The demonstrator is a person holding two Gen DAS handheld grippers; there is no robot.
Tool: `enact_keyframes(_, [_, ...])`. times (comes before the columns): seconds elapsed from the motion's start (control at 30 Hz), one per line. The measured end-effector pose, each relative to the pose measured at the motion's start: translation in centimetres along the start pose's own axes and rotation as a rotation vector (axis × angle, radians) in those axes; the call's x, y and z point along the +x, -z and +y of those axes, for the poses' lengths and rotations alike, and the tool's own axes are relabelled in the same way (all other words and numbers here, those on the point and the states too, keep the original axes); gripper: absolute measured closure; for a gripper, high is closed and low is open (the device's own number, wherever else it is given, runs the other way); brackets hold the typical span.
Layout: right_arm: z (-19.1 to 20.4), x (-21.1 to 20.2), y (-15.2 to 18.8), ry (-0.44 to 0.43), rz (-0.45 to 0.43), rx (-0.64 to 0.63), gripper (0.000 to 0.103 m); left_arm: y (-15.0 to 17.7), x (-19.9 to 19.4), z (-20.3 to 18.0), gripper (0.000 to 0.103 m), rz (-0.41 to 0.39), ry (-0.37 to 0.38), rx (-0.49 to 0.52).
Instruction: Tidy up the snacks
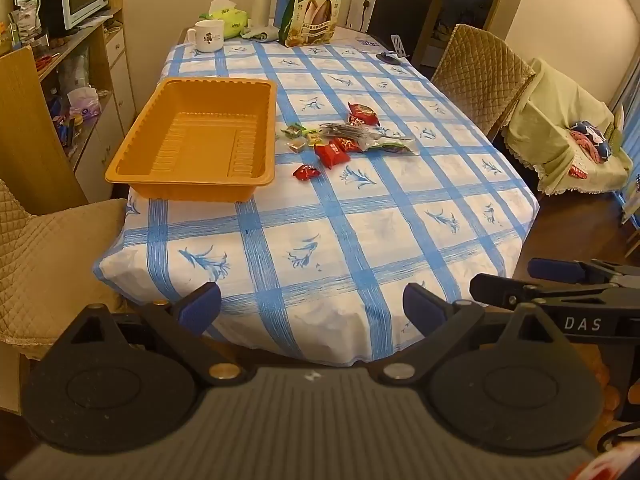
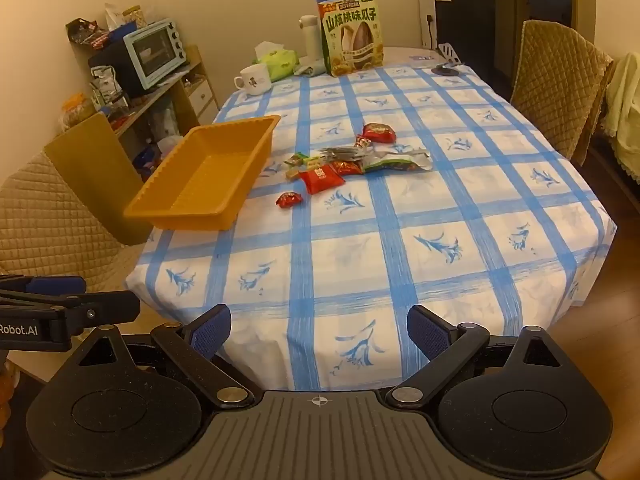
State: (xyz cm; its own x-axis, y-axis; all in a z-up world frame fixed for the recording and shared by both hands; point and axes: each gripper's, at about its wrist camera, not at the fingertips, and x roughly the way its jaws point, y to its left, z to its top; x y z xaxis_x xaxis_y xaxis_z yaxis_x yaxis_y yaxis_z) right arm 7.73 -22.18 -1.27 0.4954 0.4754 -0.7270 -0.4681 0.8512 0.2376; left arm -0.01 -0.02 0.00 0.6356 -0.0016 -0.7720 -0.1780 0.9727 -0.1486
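From my feed, the shelf with the toaster oven (image 2: 155, 53) stands left of the checked table (image 1: 320, 248). On it, the orange tray (image 1: 198, 142), then the snacks (image 1: 340, 136) just right. Left gripper (image 1: 312, 306) and right gripper (image 2: 319, 332) hover at its near edge, jaws spread, empty.

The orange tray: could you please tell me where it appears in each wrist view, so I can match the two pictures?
Left wrist view: the orange tray sits left of centre, at the table's left edge, left of the snack pile.
Right wrist view: the orange tray lies left of centre, overhanging the table's left edge.
Shared landmark: the sunflower seed bag standing at the far end.
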Motion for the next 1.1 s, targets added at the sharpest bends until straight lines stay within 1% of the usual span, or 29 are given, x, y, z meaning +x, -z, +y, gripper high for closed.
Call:
enact_keyframes(0.3, [-0.1,0.2,0.0,-0.005,0.001,0.003,0.009,0.0,0.0,0.0,0.006,-0.002,0.006,-0.002])
enact_keyframes(0.37, [0.0,0.3,0.1,-0.004,0.001,0.003,0.009,-0.3,0.5,0.1,0.006,-0.005,0.007,0.002])
enact_keyframes(0.6, [-0.3,0.4,-1.1,-0.007,-0.008,0.004,0.009,-1.0,0.6,0.0,0.006,-0.009,0.009,-0.001])
enact_keyframes(1.1, [-0.5,0.9,-1.3,-0.003,-0.008,0.001,0.009,-1.2,0.8,-0.4,0.006,-0.005,0.016,0.0])
